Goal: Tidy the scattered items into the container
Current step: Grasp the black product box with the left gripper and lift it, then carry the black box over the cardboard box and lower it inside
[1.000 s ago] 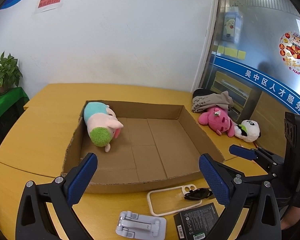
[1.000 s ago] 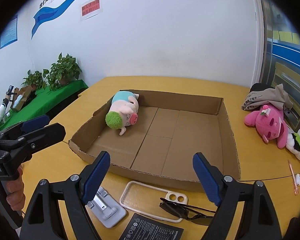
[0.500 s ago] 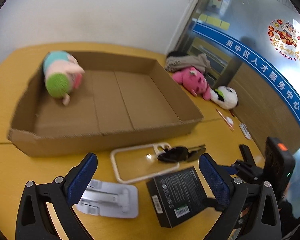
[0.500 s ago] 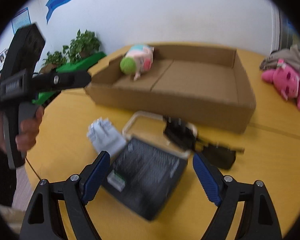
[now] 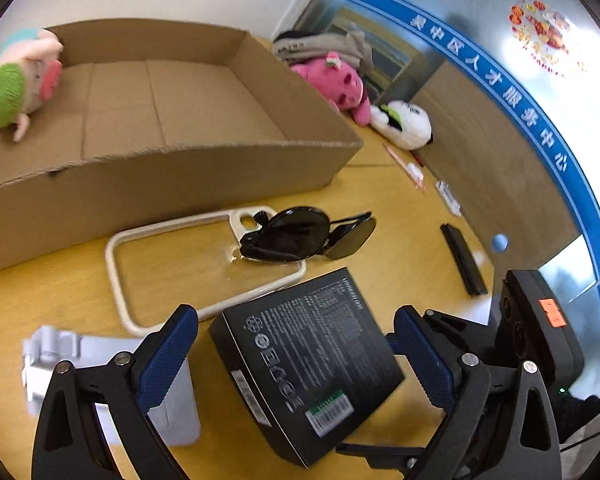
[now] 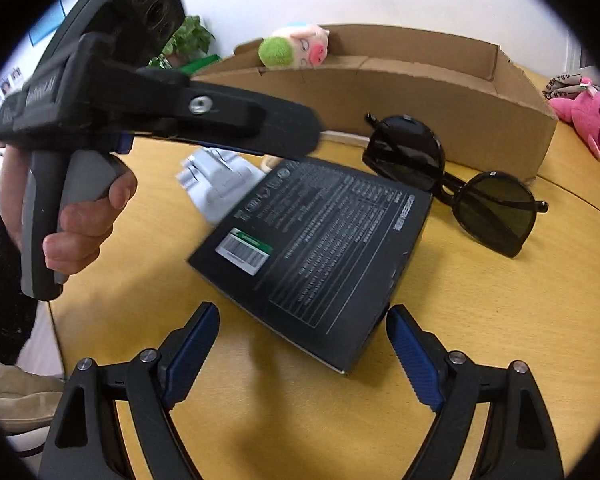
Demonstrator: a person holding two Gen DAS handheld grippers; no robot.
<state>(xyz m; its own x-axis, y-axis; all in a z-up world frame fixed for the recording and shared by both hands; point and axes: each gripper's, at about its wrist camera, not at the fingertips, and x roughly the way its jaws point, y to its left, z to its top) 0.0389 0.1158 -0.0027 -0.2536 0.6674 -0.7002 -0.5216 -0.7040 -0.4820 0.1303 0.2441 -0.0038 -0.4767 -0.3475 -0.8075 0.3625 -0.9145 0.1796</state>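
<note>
Both grippers have dropped toward the black box (image 5: pixel 306 364), which lies flat on the table (image 6: pixel 500 300) near its front edge, outside the cardboard container (image 5: pixel 172 184). Left gripper (image 5: pixel 296 356), jaws just narrowing slightly, straddles the box untouched; right gripper (image 6: pixel 304 356) hangs open over its near corner, sunglasses (image 6: pixel 452 184) just beyond.

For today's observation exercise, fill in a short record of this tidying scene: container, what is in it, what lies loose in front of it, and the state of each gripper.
container: open cardboard box on the yellow table
inside it: plush pig in a far corner
loose in front: black box, sunglasses, clear phone case, grey stand
left gripper: open, jaws just narrowing, black box between them, pads clear
right gripper: open, holding nothing
</note>
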